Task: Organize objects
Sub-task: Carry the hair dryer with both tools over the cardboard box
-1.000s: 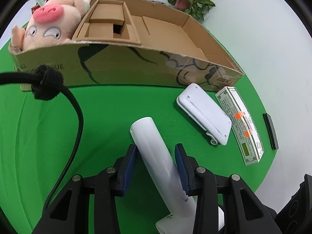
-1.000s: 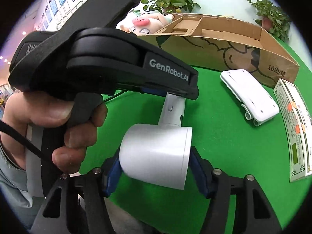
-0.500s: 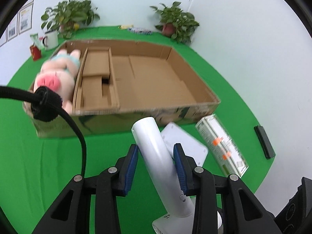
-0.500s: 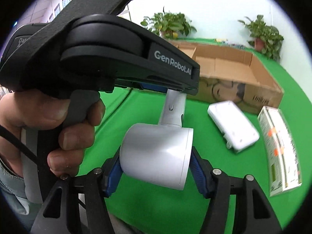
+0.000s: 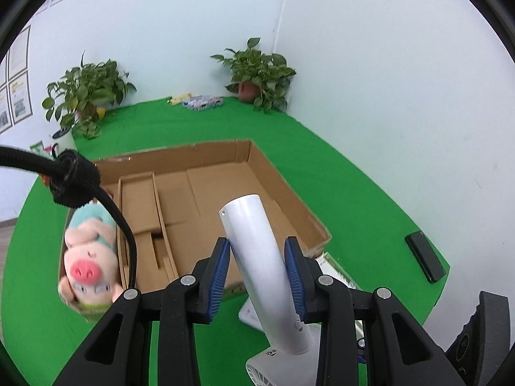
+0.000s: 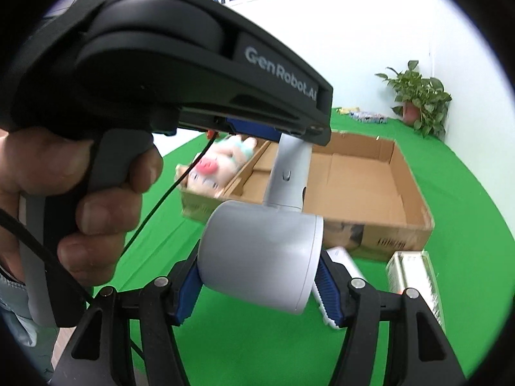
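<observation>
Both grippers are on the same white fan (image 5: 260, 257), held up in the air above the green table (image 5: 338, 173). The left gripper (image 5: 257, 273) has its blue pads tight on the handle; the right gripper (image 6: 257, 284) squeezes the round head between its pads. The handle tip points over the open cardboard box (image 5: 283, 180), which sits just beyond and below. A plush pig (image 5: 88, 257) lies in the box's left end, next to a cardboard insert (image 5: 141, 212). A white case (image 6: 341, 260) and a green-printed carton (image 6: 415, 276) lie on the table beside the box's near wall, and a black bar (image 5: 425, 255) sits off near the right edge.
</observation>
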Demonstrator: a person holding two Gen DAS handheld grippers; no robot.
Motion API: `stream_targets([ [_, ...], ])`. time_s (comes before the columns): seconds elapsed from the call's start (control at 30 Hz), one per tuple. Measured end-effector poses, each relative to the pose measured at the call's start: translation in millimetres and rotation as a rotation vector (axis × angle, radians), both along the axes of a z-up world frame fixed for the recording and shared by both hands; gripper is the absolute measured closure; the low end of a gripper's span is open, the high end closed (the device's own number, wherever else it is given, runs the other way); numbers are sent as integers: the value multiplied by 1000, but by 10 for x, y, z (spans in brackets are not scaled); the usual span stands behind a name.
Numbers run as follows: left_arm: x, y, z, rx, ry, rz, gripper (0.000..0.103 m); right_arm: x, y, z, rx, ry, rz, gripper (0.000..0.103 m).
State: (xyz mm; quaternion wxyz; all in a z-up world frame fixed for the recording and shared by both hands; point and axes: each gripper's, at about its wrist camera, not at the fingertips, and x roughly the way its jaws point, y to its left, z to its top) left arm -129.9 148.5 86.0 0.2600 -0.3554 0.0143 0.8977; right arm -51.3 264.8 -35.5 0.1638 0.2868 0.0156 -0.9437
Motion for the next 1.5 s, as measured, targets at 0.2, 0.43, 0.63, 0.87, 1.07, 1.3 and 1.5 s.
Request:
stream_targets([
  [0.2, -280, 150, 337, -39, 49, -2, 71, -293, 69, 191, -21, 30, 0, 41],
  [0.43, -897, 178, 516, -62, 15, 6, 71, -754, 103, 319, -49, 16, 10, 41],
  [0.63, -1662, 97, 319, -77, -98, 23, 71, -1302, 133, 276, -112, -90, 33, 41],
  [0.87, -2200, 164, -137, -145, -191, 24, 71, -1753, 147, 19, -140, -220, 44, 41],
  [1.07, -2405, 224, -675, -174, -263, 20, 72, -1914, 186, -279, -152, -302, 39, 41],
  [1.3, -2533, 298, -1241, -193, -349, 18, 72, -2038, 283, -613, -168, -395, 39, 41],
  [1.5, -2581, 298, -1544, -196, -399, 19, 71, -2080, 328, -810, -170, -459, 49, 41],
])
